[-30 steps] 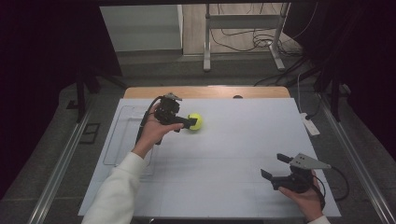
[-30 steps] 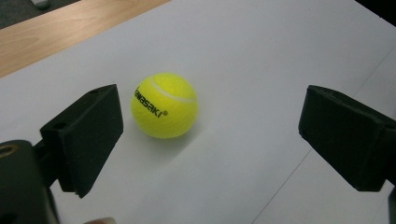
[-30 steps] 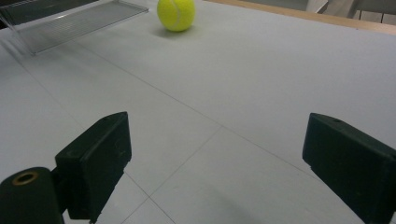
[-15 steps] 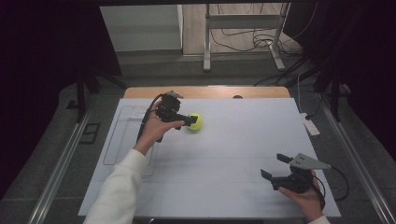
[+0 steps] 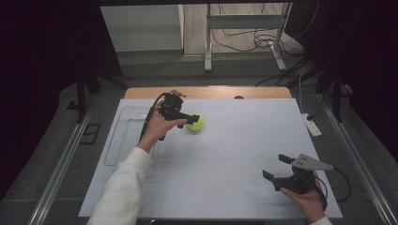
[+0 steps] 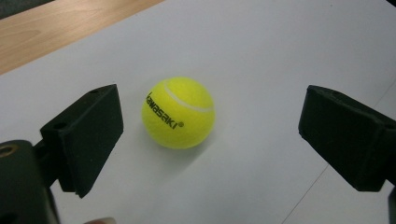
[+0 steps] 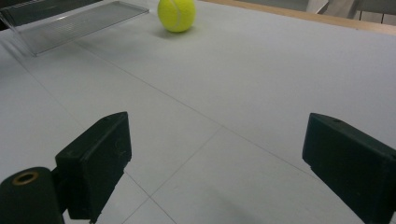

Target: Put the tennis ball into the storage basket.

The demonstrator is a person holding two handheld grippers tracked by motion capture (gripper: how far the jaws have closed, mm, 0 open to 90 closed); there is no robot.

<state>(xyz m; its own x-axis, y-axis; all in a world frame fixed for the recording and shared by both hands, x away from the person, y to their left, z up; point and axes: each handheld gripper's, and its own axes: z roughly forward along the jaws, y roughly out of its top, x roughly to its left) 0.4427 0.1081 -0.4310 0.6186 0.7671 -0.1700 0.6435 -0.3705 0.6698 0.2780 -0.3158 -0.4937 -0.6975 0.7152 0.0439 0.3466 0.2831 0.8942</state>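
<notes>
My left gripper (image 6: 205, 135) has its fingers (image 6: 84, 135) spread wide around the yellow tennis ball (image 6: 178, 112), neither touching it; the ball sits on the white surface (image 5: 225, 154), far side. My right gripper (image 5: 278, 169) hovers well apart near me, fingers spread wide, holding nothing. The clear tray (image 7: 70, 23) is cut off at the frame edge.

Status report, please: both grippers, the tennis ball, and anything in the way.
Left gripper open, fingers flanking tennis ball, not touching. Right gripper open, idle. Ball on the white mat. Nothing in the way.
</notes>
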